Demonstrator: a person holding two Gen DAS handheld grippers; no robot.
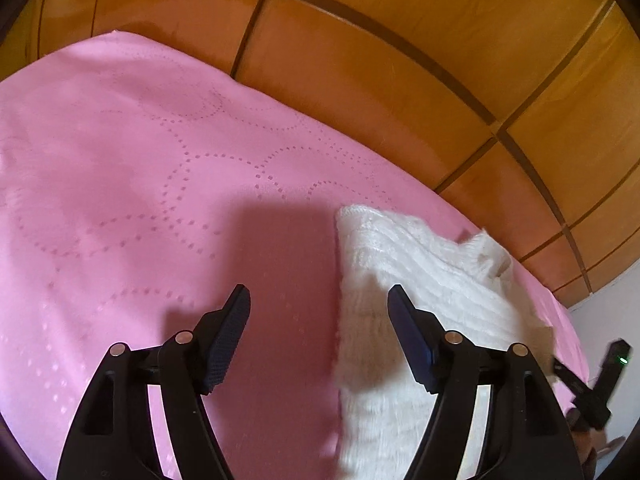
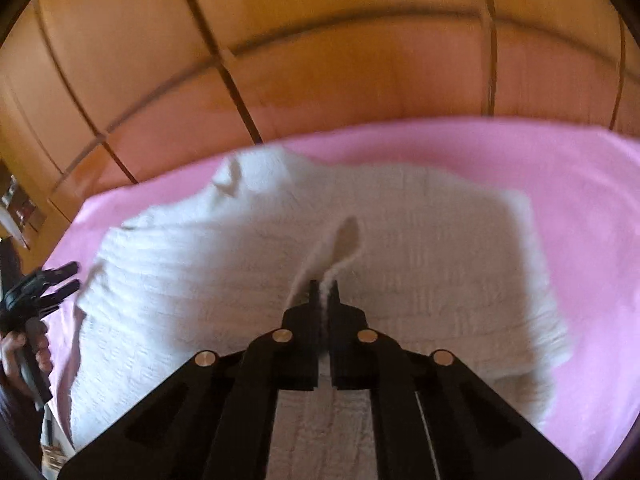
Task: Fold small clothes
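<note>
A white fuzzy knit garment (image 1: pixel 420 288) lies on a pink bedspread (image 1: pixel 140 180). My left gripper (image 1: pixel 318 300) is open and empty, hovering over the garment's left edge, one finger over the pink cloth and one over the knit. In the right wrist view the garment (image 2: pixel 440 240) spreads wide. My right gripper (image 2: pixel 324 284) is shut on a pinched ridge of the garment and lifts it slightly. The left gripper also shows at the left edge of the right wrist view (image 2: pixel 60 280), held by a hand.
A wooden panelled wardrobe (image 1: pixel 400 60) stands right behind the bed. The bedspread (image 2: pixel 580 200) reaches left and right of the garment. A white wall strip (image 1: pixel 608 320) shows at the far right.
</note>
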